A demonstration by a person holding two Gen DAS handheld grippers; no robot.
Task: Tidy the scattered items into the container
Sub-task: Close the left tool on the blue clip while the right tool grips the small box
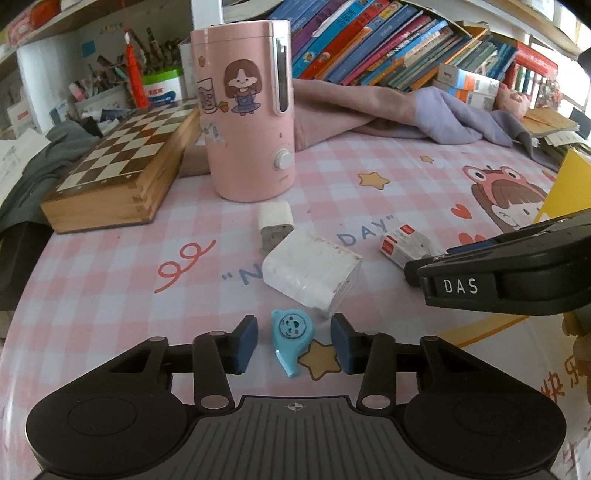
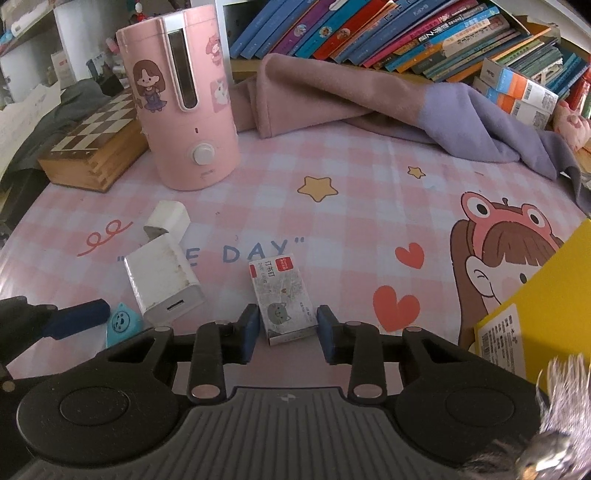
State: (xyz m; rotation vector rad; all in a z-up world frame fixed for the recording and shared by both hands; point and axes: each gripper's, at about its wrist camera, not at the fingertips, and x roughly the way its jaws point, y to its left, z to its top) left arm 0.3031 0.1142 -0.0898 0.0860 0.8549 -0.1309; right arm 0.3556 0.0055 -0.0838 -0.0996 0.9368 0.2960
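Observation:
A light blue whistle-shaped toy (image 1: 291, 334) lies on the pink checked tablecloth between the pads of my left gripper (image 1: 294, 343), which stands open with a gap on each side of the toy. My right gripper (image 2: 288, 332) is shut on a small grey staple box (image 2: 284, 295), its pads against the box's long sides. That box (image 1: 402, 247) also shows in the left wrist view, by the right gripper's tip (image 1: 412, 269). A large white charger (image 1: 314, 273) and a small white plug (image 1: 275, 221) lie just beyond the toy. The yellow container (image 2: 535, 295) stands at the right.
A pink appliance with stickers (image 1: 247, 110) and a wooden chess box (image 1: 122, 158) stand at the back left. A pink and purple cloth (image 2: 369, 103) lies in front of a row of books (image 2: 406, 33). A furry sleeve (image 2: 554, 424) is at the lower right.

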